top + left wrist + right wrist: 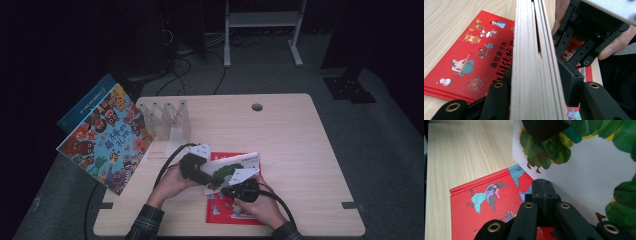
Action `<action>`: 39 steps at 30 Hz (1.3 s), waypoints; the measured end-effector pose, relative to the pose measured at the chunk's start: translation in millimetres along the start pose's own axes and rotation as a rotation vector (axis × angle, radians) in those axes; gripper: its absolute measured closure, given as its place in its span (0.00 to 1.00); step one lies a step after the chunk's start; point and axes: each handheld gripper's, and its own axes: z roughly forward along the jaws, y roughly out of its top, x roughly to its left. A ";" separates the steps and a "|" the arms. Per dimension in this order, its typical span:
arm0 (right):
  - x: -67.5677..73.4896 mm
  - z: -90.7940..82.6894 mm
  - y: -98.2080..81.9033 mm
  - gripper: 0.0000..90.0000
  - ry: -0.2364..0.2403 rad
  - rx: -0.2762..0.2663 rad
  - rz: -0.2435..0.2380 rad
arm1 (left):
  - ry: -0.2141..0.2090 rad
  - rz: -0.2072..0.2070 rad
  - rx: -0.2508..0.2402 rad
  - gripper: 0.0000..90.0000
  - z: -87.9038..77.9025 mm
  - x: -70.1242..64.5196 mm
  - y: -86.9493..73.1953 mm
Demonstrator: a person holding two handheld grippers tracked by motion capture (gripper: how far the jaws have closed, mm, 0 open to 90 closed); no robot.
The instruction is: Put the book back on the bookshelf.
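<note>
White and thick, the board book (235, 167) with the green caterpillar on its cover is lifted above the bench (300, 150), between my two tools. In the left gripper view I look straight along its page edges (534, 75): the book stands between the jaws of my left tool (192, 167), and the black pads lie against both covers, so this tool has hold of it across its thickness. In the right gripper view the jaws of my right tool (545, 192) are pressed together, with no gap between them. The white cover (584, 175) rises just beside and behind them, but I cannot tell if they pinch something of the book. In the high view this tool (240, 190) is at the near right corner of the book, and the left tool at its left end. A red picture book (225, 207) lies flat on the bench directly under the lifted one.
</note>
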 end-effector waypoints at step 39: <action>-38.6 -64.6 -37.1 0.74 -0.185 -0.085 0.093 | 0.124 -0.074 -0.111 0.84 -33.8 0.7 -6.3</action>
